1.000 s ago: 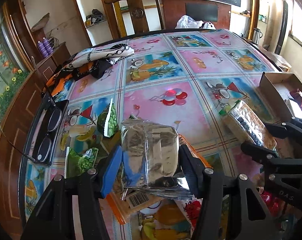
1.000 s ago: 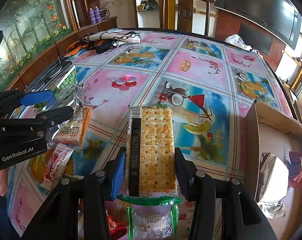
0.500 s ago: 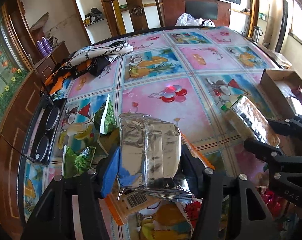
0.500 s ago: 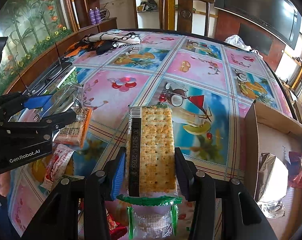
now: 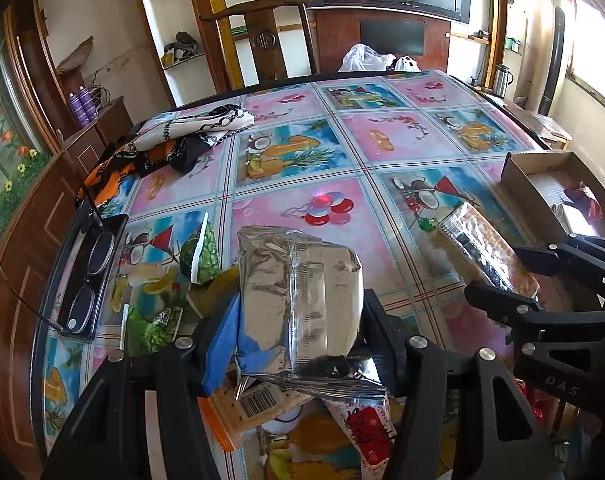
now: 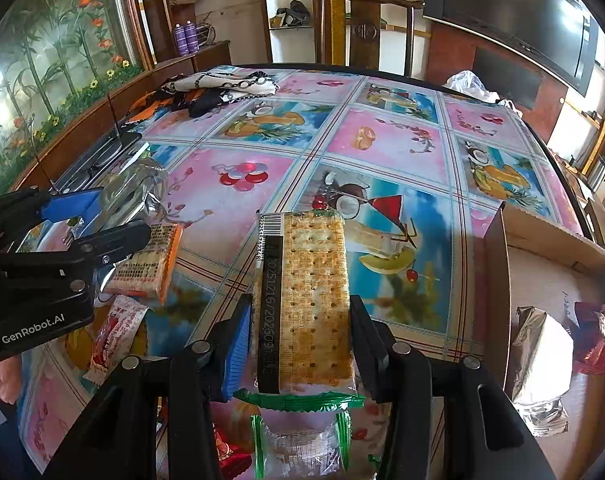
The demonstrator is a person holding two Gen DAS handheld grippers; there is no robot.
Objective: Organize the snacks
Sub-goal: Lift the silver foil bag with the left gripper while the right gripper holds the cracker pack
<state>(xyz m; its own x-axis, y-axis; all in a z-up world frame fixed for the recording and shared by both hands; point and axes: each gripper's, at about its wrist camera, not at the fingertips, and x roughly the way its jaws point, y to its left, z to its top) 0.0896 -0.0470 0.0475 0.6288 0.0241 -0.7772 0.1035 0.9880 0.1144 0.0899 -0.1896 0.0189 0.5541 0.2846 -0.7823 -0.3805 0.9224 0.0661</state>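
In the left wrist view my left gripper (image 5: pixel 300 312) is shut on a silver foil snack packet (image 5: pixel 298 280), held above a pile of snacks at the table's near edge. The right wrist view shows my right gripper (image 6: pixel 300 316) shut on a clear pack of square crackers (image 6: pixel 310 292) with a green end seal. There, the left gripper (image 6: pixel 102 222) and its silver packet (image 6: pixel 134 192) sit at the left. An open cardboard box (image 6: pixel 498 280) on the right holds another silver packet (image 6: pixel 546 348) and a red wrapper (image 6: pixel 590 340).
An orange cracker pack (image 6: pixel 146 264) and a red-and-white wrapper (image 6: pixel 114 328) lie under the left gripper. Green packets (image 5: pixel 200 248) lie near glasses on a black case (image 5: pixel 86 272). A patterned scarf (image 5: pixel 182 140) lies at the far left, with a wooden chair (image 5: pixel 262 32) behind the table.
The left gripper has shifted slightly with the silver packet still in its grip. The right gripper and its crackers have not moved.
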